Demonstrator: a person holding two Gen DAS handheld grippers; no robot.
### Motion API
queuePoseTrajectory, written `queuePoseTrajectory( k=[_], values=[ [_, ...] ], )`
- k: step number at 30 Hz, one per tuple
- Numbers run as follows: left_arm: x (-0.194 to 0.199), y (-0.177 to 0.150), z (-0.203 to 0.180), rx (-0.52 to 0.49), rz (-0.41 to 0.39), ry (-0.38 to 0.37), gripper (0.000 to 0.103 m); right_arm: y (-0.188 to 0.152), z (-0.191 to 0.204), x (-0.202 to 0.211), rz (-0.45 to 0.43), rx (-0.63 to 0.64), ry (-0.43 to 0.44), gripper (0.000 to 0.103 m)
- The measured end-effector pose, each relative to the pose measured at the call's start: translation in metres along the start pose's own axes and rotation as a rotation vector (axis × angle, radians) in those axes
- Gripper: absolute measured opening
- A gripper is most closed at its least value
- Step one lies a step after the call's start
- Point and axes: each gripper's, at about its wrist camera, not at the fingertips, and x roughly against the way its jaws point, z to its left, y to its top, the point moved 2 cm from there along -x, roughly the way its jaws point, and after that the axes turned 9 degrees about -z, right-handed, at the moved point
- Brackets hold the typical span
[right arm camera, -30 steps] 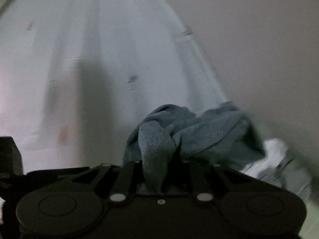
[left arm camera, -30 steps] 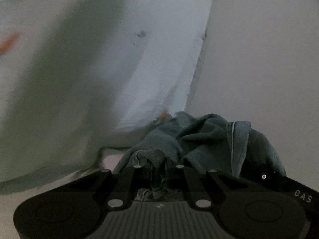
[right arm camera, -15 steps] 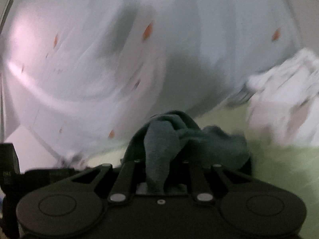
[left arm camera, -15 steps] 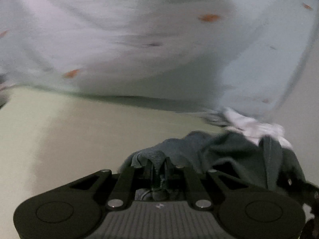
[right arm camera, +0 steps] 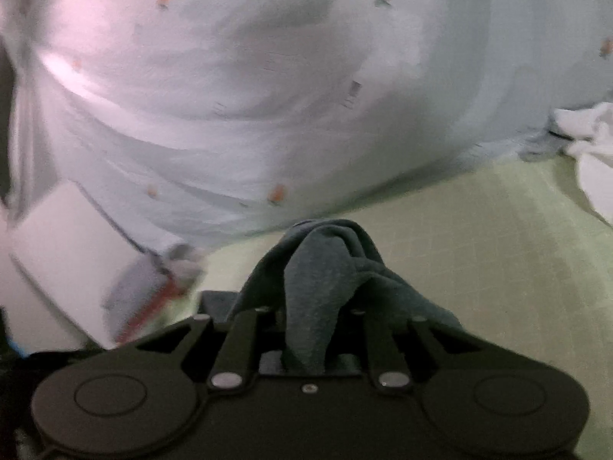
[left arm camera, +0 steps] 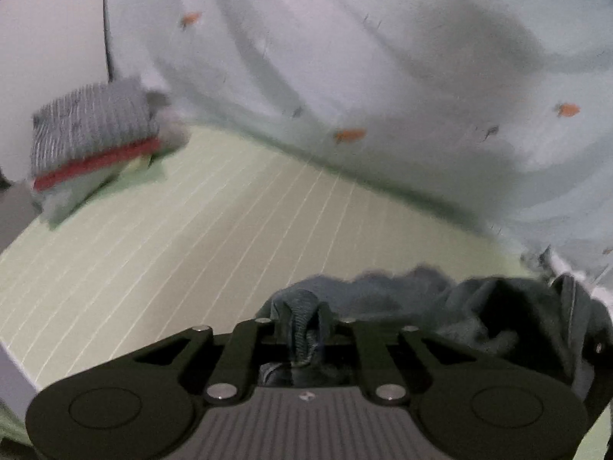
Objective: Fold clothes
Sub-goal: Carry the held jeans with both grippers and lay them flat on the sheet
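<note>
A grey-blue garment [left arm camera: 402, 291] hangs bunched between my two grippers just above the green mat [left arm camera: 191, 249]. My left gripper [left arm camera: 300, 318] pinches one fold of it between its jaws, which are opening; the cloth still fills the narrow gap. Off to the right the rest sags in dark folds. In the right wrist view the same garment [right arm camera: 325, 264] drapes over my right gripper [right arm camera: 310, 306] and hides its fingertips. Those jaws are opening too, with a thick fold between them.
A folded stack, grey stripes over red [left arm camera: 92, 134], sits at the mat's far left corner. A pale sheet with orange prints [left arm camera: 383, 76] rises behind the mat. A crumpled white garment [right arm camera: 590, 145] lies at the right edge. A white flat surface [right arm camera: 65, 249] shows at left.
Both grippers have swung sideways with the garment, from in front of the pale sheet and wall to over the green mat. The folded stack has come into view. The left jaws stand slightly wider.
</note>
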Motion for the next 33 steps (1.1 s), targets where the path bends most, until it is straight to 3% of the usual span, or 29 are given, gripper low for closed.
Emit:
queuePoseTrajectory(
  k=[2, 4, 5, 7, 9, 10, 14, 18, 21, 28, 29, 31, 32, 33],
  values=[
    [0.001, -0.009, 0.008, -0.025, 0.026, 0.02, 0.021, -0.015, 0.0, -0.007, 0.075, 0.129, -0.169, 0.029],
    [0.001, -0.013, 0.014, -0.057, 0.035, 0.032, 0.025, -0.032, -0.003, -0.008, 0.144, 0.245, -0.338, 0.045],
    [0.001, -0.013, 0.017, -0.064, 0.033, 0.029, 0.031, -0.041, -0.005, -0.007, 0.171, 0.292, -0.414, 0.048],
    [0.0, -0.012, 0.022, -0.063, 0.026, 0.005, 0.042, -0.054, -0.012, 0.006, 0.175, 0.3, -0.491, 0.06],
    [-0.003, -0.011, 0.029, -0.059, 0.019, -0.028, 0.055, -0.063, -0.02, 0.021, 0.147, 0.254, -0.548, 0.085],
    [-0.006, -0.012, 0.031, -0.061, 0.021, -0.039, 0.057, -0.066, -0.024, 0.03, 0.12, 0.226, -0.572, 0.087],
    [-0.025, -0.013, 0.034, -0.079, 0.063, -0.05, 0.061, -0.068, -0.026, 0.034, 0.068, 0.147, -0.624, 0.091],
    [-0.042, -0.006, 0.031, -0.077, 0.092, -0.126, 0.071, -0.062, -0.007, 0.032, -0.023, 0.183, -0.65, 0.099],
    [-0.061, -0.005, 0.025, -0.079, 0.13, -0.169, 0.073, -0.061, -0.003, 0.027, -0.019, 0.164, -0.617, 0.099],
    [-0.11, -0.015, 0.013, -0.072, 0.263, -0.182, 0.073, -0.055, -0.005, -0.004, 0.006, 0.13, -0.553, 0.1],
    [-0.116, -0.016, 0.013, -0.062, 0.276, -0.188, 0.07, -0.054, -0.007, -0.011, 0.017, 0.123, -0.55, 0.1],
    [-0.126, -0.017, 0.012, -0.067, 0.299, -0.213, 0.039, -0.054, -0.011, -0.021, 0.041, 0.113, -0.554, 0.1],
    [-0.129, -0.016, 0.01, -0.07, 0.302, -0.223, 0.011, -0.054, -0.012, -0.027, 0.055, 0.112, -0.561, 0.1],
    [-0.131, -0.014, 0.009, -0.07, 0.298, -0.229, 0.01, -0.055, -0.014, -0.033, 0.069, 0.111, -0.567, 0.1]
  ],
)
